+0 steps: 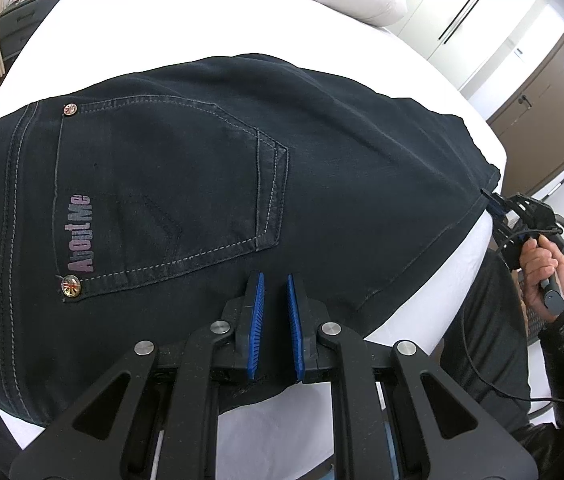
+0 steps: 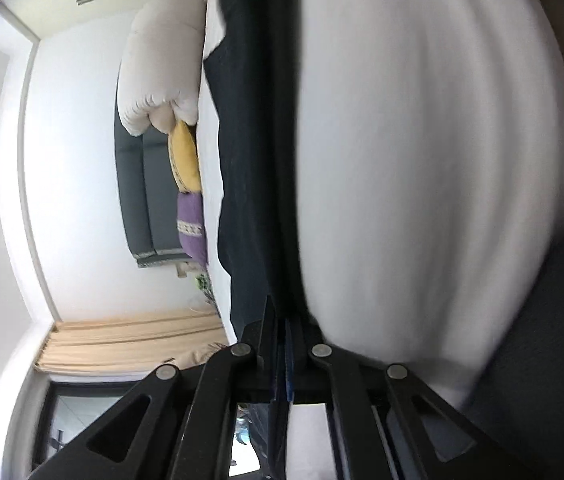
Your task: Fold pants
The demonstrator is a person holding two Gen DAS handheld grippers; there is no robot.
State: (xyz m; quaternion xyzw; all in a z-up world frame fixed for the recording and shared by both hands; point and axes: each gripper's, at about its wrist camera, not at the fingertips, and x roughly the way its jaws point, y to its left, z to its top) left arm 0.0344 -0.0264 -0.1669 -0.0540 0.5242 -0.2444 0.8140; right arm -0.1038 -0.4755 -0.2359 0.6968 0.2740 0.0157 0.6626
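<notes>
Blue pads of our left gripper (image 1: pixel 276 300) hover slightly parted over the pants (image 1: pixel 202 168) spread on the white bed (image 1: pixel 162 28), gripping nothing. Our right gripper (image 2: pixel 282 332) is clamped on the hem. We'd keep it taut and edges aligned. Pocket reads "AboutMe" (image 1: pixel 78 234).

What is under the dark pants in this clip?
The pants lie on a white bed sheet that shows all around them. The sheet directly beneath is covered, so anything lying there cannot be seen.
</notes>
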